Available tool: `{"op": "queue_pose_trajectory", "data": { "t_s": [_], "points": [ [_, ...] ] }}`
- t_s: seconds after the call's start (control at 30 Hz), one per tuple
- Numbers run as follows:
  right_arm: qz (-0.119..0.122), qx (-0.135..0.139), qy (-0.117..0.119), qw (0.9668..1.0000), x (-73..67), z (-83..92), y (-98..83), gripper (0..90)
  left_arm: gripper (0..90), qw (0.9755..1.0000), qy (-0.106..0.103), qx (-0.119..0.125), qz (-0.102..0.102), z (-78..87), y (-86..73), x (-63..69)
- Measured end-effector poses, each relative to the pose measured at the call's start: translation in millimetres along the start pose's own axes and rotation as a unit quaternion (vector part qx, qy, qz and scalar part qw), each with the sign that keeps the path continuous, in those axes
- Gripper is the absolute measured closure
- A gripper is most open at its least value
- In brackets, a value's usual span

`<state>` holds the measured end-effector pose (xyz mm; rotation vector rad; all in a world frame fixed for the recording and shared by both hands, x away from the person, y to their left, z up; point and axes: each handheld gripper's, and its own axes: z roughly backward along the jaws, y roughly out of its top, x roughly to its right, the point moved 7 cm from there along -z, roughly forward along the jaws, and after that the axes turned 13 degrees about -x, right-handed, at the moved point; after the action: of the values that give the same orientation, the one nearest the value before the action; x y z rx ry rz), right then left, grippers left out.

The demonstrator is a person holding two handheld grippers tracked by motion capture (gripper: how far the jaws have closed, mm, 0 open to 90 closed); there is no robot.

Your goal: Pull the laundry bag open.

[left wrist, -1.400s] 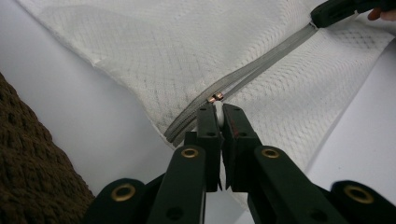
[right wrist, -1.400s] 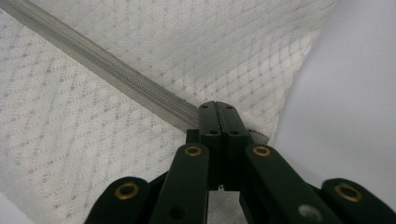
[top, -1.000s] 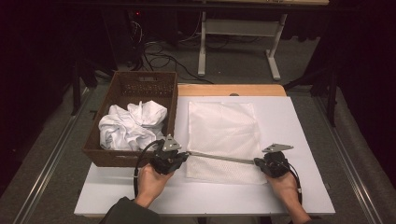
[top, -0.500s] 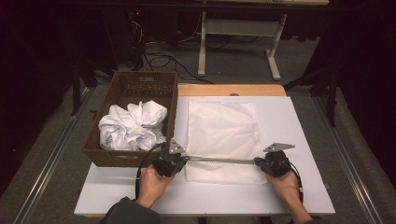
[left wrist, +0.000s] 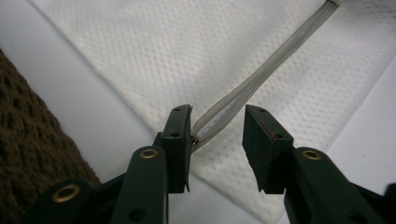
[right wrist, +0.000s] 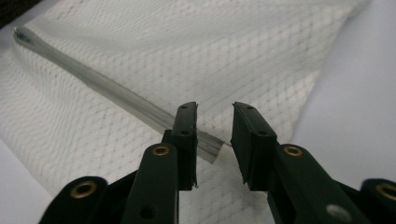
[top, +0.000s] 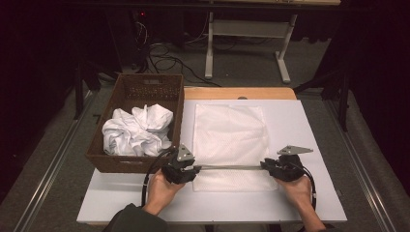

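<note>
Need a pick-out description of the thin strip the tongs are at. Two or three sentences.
Start at the white table, then the flat white mesh cloth right of the brown basket. Across that cloth's near end lies a thin, grey, see-through strip, spanning from the left tongs to the right tongs. It is the one long, narrow, straight thing there; the crumpled white cloth sits in the basket.

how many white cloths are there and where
2: one flat mesh cloth spread on the table, one crumpled cloth in the brown basket. More could be hidden beneath the crumpled one.
</note>
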<state>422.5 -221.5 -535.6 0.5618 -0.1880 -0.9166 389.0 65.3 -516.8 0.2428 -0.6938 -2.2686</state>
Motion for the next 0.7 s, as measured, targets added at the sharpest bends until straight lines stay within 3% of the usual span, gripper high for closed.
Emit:
{"op": "queue_pose_trajectory", "data": {
  "t_s": [0.1,0.2,0.4,0.47,0.57,0.7],
  "points": [
    [0.007,0.009,-0.001,0.9999,-5.5,-0.9,3.5,66.1,56.1,0.9995,-0.024,0.018,0.001,-4.8,7.7,7.4],
    [0.011,0.008,0.001,0.9999,-7.7,-1.9,4.2,63.0,52.5,0.9991,-0.039,0.017,-0.009,-12.3,12.9,16.2],
    [0.012,0.061,-0.013,0.998,-16.8,8.3,10.5,57.0,47.4,0.9979,-0.042,0.01,-0.048,-26.5,21.1,42.4],
    [0.021,0.062,-0.023,0.9976,-19.3,10.0,9.8,56.2,46.8,0.9972,-0.045,0.015,-0.058,-30.7,25.8,51.3],
    [0.029,0.061,-0.031,0.9972,-19.9,11.5,7.6,55.2,46.7,0.9964,-0.049,0.0,-0.069,-37.2,26.3,60.0],
    [0.022,0.067,-0.03,0.997,-19.4,13.3,10.0,53.1,46.9,0.9963,-0.04,-0.02,-0.073,-44.7,24.0,61.3]
  ]
}}
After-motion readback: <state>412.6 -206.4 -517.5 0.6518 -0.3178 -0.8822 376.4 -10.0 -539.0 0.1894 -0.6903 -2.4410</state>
